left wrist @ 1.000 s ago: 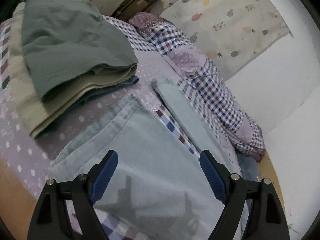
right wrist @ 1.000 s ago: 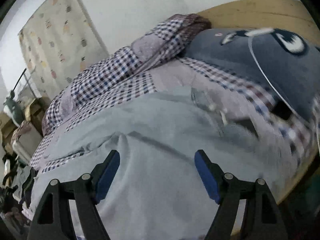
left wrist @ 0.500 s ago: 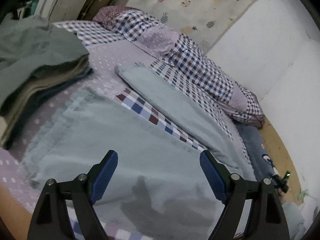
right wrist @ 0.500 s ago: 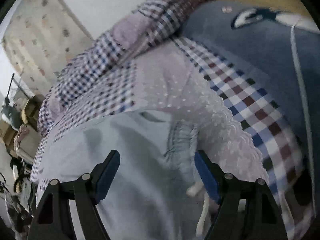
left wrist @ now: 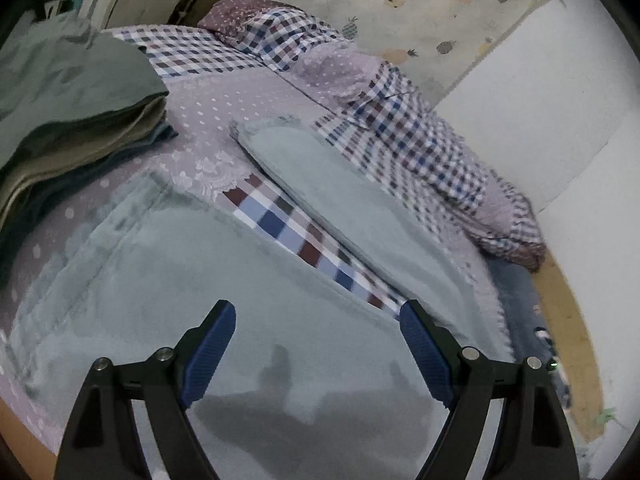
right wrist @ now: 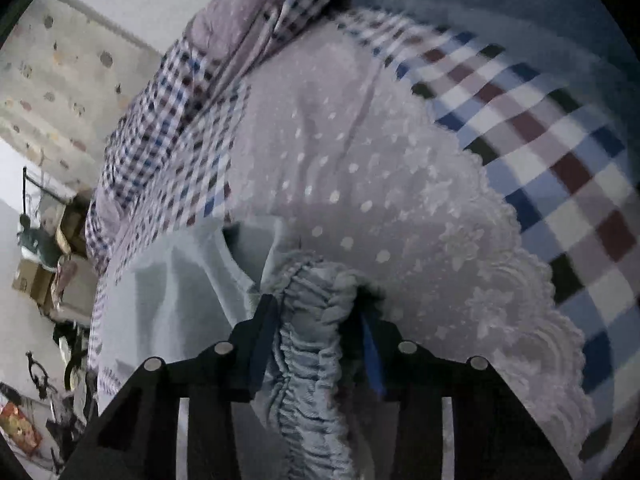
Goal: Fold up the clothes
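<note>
Pale blue-grey trousers lie spread on the bed, one leg stretching toward the far side. My left gripper hovers open just above the near leg, nothing between its blue pads. In the right wrist view the trousers' gathered elastic waistband is bunched between the fingers of my right gripper, which is shut on it. The rest of the garment trails off to the left.
A stack of folded clothes, grey-green on top, sits at the left on the bed. A rolled checked quilt lies along the wall side. The lilac dotted and checked bedspread and a dark blue pillow fill the far end.
My right gripper went from open above the trousers to shut on the waistband. The left gripper swung right over the leg, staying open.
</note>
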Tool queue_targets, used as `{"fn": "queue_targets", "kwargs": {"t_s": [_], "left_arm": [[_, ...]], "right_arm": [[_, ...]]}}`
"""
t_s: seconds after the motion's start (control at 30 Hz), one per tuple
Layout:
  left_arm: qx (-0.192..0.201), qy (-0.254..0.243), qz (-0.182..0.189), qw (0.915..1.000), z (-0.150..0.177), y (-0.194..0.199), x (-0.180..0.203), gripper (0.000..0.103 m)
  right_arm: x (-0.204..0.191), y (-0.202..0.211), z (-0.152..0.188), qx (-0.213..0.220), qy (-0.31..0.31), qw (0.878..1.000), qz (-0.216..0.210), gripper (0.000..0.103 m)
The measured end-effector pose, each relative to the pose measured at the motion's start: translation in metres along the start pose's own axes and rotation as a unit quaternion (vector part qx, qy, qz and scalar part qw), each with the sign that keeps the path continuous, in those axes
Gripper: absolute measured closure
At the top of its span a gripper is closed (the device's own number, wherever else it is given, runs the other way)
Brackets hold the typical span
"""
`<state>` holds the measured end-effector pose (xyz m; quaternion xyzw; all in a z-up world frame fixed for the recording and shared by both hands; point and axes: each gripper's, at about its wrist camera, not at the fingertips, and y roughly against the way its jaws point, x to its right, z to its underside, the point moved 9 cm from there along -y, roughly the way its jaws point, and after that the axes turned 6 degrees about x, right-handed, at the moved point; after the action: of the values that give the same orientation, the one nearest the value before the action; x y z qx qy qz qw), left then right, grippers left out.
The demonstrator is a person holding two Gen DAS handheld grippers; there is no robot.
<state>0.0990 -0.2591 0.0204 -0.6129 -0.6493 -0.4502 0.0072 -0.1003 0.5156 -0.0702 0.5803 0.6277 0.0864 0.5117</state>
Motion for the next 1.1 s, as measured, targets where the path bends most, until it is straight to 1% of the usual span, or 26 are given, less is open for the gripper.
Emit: {"fn": "queue_targets", "kwargs": {"t_s": [0.03, 0.1, 0.17, 0.27, 0.33, 0.43, 0.47, 0.5, 0.53, 0.57, 0.6, 0.63, 0.67, 0.7, 0.73, 0.77, 0.83, 0.87, 0.93, 0.97, 1.03, 1.1], "left_arm": [[-0.001, -0.003, -0.012, 0.9999, -0.001, -0.005, -0.003, 0.016], [-0.008, 0.001, -0.031, 0.9995, -0.001, -0.014, -0.01, 0.016], [-0.013, 0.011, -0.045, 0.9988, -0.001, -0.02, -0.018, 0.016], [0.001, 0.021, -0.042, 0.9989, -0.006, -0.017, -0.021, 0.016], [0.004, 0.019, -0.043, 0.9989, -0.007, -0.016, -0.022, 0.016], [0.003, 0.014, -0.049, 0.9987, -0.006, -0.017, -0.023, 0.016], [0.003, 0.015, -0.049, 0.9987, -0.006, -0.017, -0.024, 0.016], [0.006, 0.015, -0.052, 0.9985, -0.007, -0.016, -0.025, 0.016], [0.006, 0.016, -0.054, 0.9984, -0.007, -0.015, -0.026, 0.016], [0.005, 0.017, -0.056, 0.9983, -0.007, -0.015, -0.027, 0.016], [0.005, 0.018, -0.057, 0.9982, -0.007, -0.015, -0.028, 0.016], [0.003, 0.019, -0.059, 0.9981, -0.008, -0.015, -0.029, 0.016], [0.001, 0.02, -0.061, 0.9979, -0.007, -0.015, -0.031, 0.016], [0.0, 0.021, -0.061, 0.9979, -0.007, -0.015, -0.031, 0.016], [0.0, 0.021, -0.06, 0.998, -0.007, -0.014, -0.032, 0.016], [0.0, 0.021, -0.059, 0.998, -0.007, -0.013, -0.032, 0.016], [-0.001, 0.023, -0.052, 0.9984, -0.006, -0.011, -0.031, 0.016], [-0.002, 0.024, -0.048, 0.9986, -0.005, -0.009, -0.031, 0.016], [-0.001, 0.029, -0.041, 0.9987, -0.004, -0.004, -0.033, 0.016], [-0.001, 0.033, -0.038, 0.9988, -0.003, -0.001, -0.035, 0.016], [0.007, 0.047, -0.028, 0.9985, -0.004, 0.009, -0.04, 0.016], [0.019, 0.063, -0.018, 0.9977, -0.008, 0.02, -0.048, 0.016]], "right_arm": [[0.0, -0.003, -0.001, -0.003, 0.003, 1.0, 0.0, 0.068], [-0.006, 0.001, -0.011, 0.02, 0.02, 1.0, -0.001, 0.094], [-0.007, 0.006, -0.022, 0.05, 0.035, 0.998, 0.027, 0.096], [-0.008, 0.015, -0.039, 0.096, 0.056, 0.991, 0.073, 0.097], [-0.009, 0.021, -0.051, 0.126, 0.069, 0.984, 0.104, 0.097], [-0.011, 0.033, -0.069, 0.17, 0.089, 0.97, 0.15, 0.096], [-0.006, 0.026, -0.068, 0.163, 0.09, 0.968, 0.168, 0.095], [-0.002, 0.018, -0.066, 0.151, 0.087, 0.968, 0.183, 0.094], [0.001, 0.013, -0.065, 0.14, 0.083, 0.967, 0.194, 0.09], [0.005, 0.014, -0.064, 0.135, 0.079, 0.966, 0.208, 0.089], [0.005, 0.019, -0.062, 0.138, 0.075, 0.965, 0.21, 0.088], [0.002, 0.032, -0.06, 0.151, 0.073, 0.96, 0.223, 0.073], [-0.001, 0.047, -0.058, 0.166, 0.071, 0.954, 0.239, 0.062], [-0.005, 0.064, -0.054, 0.186, 0.07, 0.949, 0.245, 0.048], [-0.009, 0.083, -0.049, 0.208, 0.069, 0.944, 0.247, 0.046], [-0.018, 0.107, -0.041, 0.228, 0.063, 0.946, 0.221, 0.045], [-0.03, 0.143, -0.021, 0.25, 0.056, 0.947, 0.191, 0.036], [-0.036, 0.167, -0.006, 0.264, 0.055, 0.946, 0.182, 0.035], [-0.042, 0.21, 0.027, 0.285, 0.05, 0.942, 0.168, 0.025], [-0.043, 0.229, 0.046, 0.292, 0.045, 0.942, 0.161, 0.024], [-0.043, 0.258, 0.084, 0.283, 0.042, 0.945, 0.159, 0.023], [-0.036, 0.287, 0.125, 0.287, 0.027, 0.94, 0.182, 0.023]]}}
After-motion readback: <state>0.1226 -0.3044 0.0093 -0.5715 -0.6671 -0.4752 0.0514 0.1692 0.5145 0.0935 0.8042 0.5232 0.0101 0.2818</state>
